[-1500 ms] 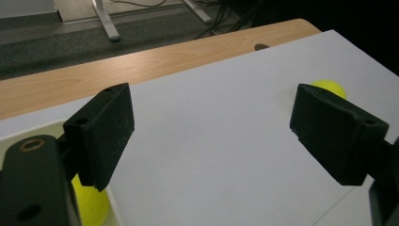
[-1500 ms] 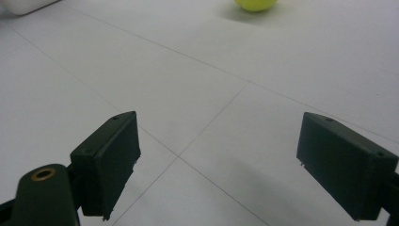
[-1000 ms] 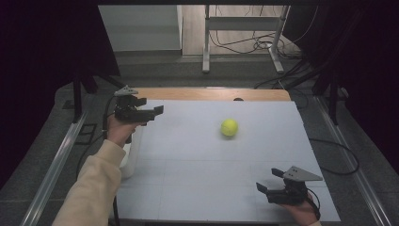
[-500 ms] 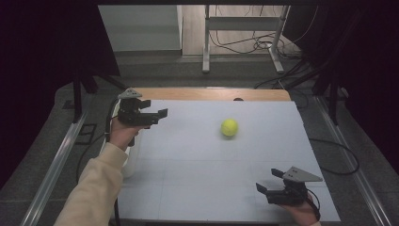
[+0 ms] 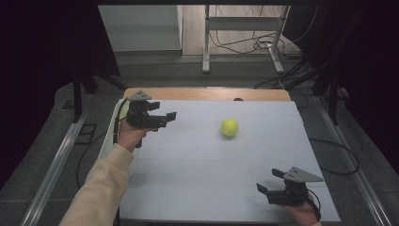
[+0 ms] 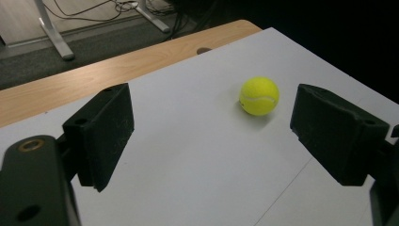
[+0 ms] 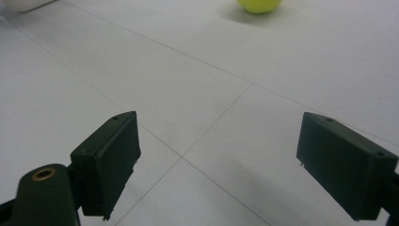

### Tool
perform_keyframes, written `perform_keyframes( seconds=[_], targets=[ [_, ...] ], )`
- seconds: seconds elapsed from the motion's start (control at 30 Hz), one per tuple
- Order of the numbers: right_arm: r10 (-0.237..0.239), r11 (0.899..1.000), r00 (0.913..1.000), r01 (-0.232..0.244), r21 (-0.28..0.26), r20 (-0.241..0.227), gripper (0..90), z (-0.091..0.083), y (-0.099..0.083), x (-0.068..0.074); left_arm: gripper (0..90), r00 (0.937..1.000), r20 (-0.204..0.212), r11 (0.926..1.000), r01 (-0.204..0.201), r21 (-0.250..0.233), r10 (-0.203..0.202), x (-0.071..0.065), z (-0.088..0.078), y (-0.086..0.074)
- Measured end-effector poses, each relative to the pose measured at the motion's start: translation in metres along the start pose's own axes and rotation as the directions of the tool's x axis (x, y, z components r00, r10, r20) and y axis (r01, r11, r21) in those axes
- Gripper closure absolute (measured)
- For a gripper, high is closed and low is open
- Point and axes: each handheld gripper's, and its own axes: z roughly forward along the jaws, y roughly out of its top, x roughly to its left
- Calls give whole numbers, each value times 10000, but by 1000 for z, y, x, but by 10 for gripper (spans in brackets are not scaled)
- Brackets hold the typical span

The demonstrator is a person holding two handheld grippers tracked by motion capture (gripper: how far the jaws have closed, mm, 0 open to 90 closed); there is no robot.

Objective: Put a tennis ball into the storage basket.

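Note:
A yellow tennis ball [image 5: 229, 127] rests on the white table top [image 5: 197, 169], a little right of centre and toward the back. My left gripper [image 5: 167, 118] is held above the table's back left, open and empty, its jaws pointing right toward the ball. In the left gripper view the ball [image 6: 259, 96] lies ahead between the wide-spread jaws, well beyond them. My right gripper [image 5: 269, 181] stands open and empty near the front right edge. The right gripper view catches the ball [image 7: 259, 4] at its top edge, far ahead of the open jaws.
A bare wooden strip [image 5: 207, 94] runs along the table's back edge. A white container [image 5: 109, 136] hangs at the left edge beside the left hand. A metal table frame and loose cables [image 5: 244, 42] lie on the floor beyond.
The left gripper has moved a little to the right and forward over the table, toward the ball. The right gripper and the ball have stayed where they were.

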Motion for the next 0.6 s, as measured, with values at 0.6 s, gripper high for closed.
perform_keyframes(
  seconds=[0.6],
  targets=[
    [-29, 10000, 10000, 30, -72, 61, 144, -1, 0, 0, 148, 9993, 291, 9994, -233, 244, 226, -12, 19, -2]
  ],
)
